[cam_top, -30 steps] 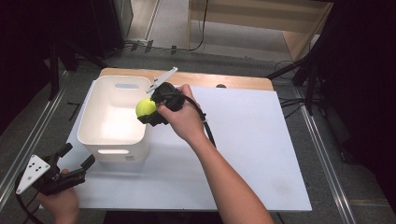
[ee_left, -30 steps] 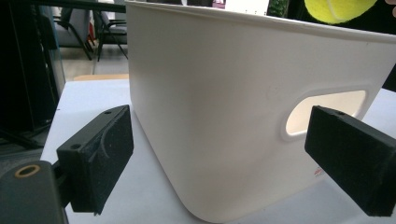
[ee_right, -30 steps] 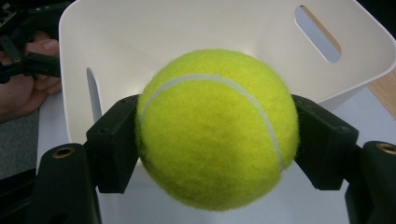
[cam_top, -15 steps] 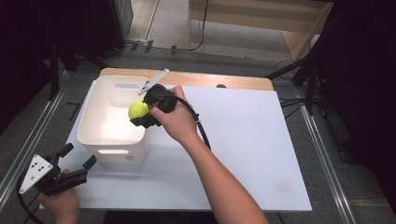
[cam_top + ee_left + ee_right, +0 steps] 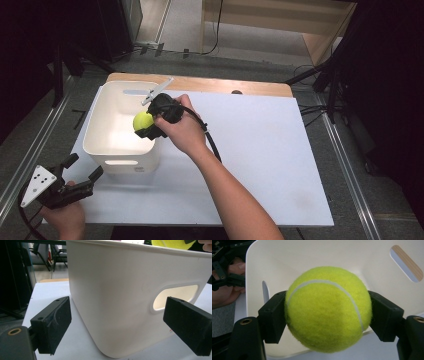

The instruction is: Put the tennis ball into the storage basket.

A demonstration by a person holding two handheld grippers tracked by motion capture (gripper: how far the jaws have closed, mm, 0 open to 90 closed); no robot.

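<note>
We hold the tennis ball (image 5: 328, 308) squeezed between the two black pads of our right gripper (image 5: 146, 126), one pad pressed on each side of it, its white seam curving across the top in the right gripper view. In the high view the ball (image 5: 143, 120) hangs above the inside of the white plastic bin (image 5: 107, 150), just within the bin's right wall and clear of its floor. Our right hand (image 5: 183, 131) wraps the gripper body over that same wall, with the black cable (image 5: 212, 145) trailing back along the forearm and the grey plate (image 5: 157, 90) sticking out toward the far rim. The bin stands on the left part of the white board (image 5: 260, 150) that covers the desk, close to the board's left edge and reaching nearly to its far left corner; a slot handle is cut in its near wall (image 5: 120, 162) and another in its far wall (image 5: 406, 263). A strip of the wooden desk (image 5: 240, 86) shows along the far edge. Our left gripper (image 5: 80, 175) rests at the near left corner of the board, held in our left hand (image 5: 65, 220), its jaws spread wide with nothing between them. In the left gripper view its pads (image 5: 53, 325) frame the bin's near corner (image 5: 112, 315) without touching it, and the ball's yellow top (image 5: 172, 243) peeks over the rim.
</note>
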